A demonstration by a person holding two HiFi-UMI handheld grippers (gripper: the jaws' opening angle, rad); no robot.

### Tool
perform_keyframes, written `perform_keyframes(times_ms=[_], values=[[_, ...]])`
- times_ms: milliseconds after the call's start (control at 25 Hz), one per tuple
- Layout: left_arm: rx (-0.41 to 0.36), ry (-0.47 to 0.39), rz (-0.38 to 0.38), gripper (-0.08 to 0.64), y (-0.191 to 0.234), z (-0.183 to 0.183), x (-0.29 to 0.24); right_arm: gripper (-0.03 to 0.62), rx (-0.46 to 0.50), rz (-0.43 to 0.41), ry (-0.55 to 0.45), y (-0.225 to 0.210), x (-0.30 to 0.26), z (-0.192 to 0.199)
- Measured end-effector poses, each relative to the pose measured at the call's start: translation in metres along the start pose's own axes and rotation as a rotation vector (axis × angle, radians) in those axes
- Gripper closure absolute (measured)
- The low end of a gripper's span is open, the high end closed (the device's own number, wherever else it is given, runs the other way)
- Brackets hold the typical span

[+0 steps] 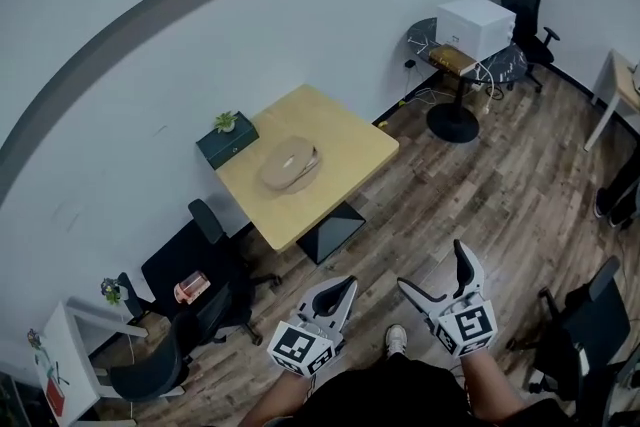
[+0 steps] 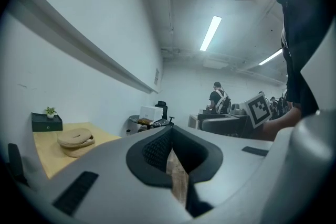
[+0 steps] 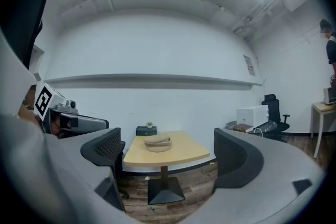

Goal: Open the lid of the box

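Wood-plank flooring is lying between me and the counter (image 1: 350, 140), so I am judging this as the approach step, with the lid not yet touched. The box (image 1: 290, 162) is sitting flat near the counter's middle, lid upward, its long axis seeming to run along the counter's wall-side edge. Both tools are hovering well short of the counter. The left hand-held gripper (image 1: 340, 290) is holding its jaws pressed together on nothing, and the right hand-held gripper (image 1: 440, 275) is holding its jaws spread wide, empty. Next I am needing to walk in and set the right jaws at the lid's rim.
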State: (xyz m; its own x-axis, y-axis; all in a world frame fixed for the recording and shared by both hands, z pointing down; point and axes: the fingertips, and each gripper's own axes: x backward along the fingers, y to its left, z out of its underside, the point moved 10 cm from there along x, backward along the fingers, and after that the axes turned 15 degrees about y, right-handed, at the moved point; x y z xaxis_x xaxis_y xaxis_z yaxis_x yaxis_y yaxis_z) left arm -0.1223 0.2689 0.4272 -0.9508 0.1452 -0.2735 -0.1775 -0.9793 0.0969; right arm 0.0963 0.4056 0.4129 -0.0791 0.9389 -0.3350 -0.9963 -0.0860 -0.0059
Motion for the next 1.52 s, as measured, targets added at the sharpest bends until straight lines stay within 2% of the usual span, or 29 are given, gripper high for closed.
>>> perform_keyframes(times_ms=[480,720,1040,1200,1360,1520], values=[[0.004,0.038,-0.095,0.540,0.007,-0.020,-0.069,0.063,0.162,-0.160,0.036,-0.072,-0.056,-0.014],[0.049,0.041,-0.185,0.541,0.019,-0.024,-0.086,0.066,0.196,-0.226,0.057,-0.091,-0.075,-0.022],[0.102,0.058,-0.235,0.541,0.045,-0.013,-0.085,0.075,0.226,-0.316,0.109,-0.087,-0.113,-0.026],[0.128,0.057,-0.277,0.541,0.076,-0.008,-0.080,0.077,0.242,-0.373,0.119,-0.074,-0.149,-0.036],[0.179,0.045,-0.317,0.541,0.112,-0.002,-0.079,0.080,0.326,-0.427,0.148,-0.060,-0.192,-0.054],[0.195,0.077,-0.330,0.541,0.159,0.003,-0.081,0.086,0.318,-0.490,0.169,-0.040,-0.248,-0.064]])
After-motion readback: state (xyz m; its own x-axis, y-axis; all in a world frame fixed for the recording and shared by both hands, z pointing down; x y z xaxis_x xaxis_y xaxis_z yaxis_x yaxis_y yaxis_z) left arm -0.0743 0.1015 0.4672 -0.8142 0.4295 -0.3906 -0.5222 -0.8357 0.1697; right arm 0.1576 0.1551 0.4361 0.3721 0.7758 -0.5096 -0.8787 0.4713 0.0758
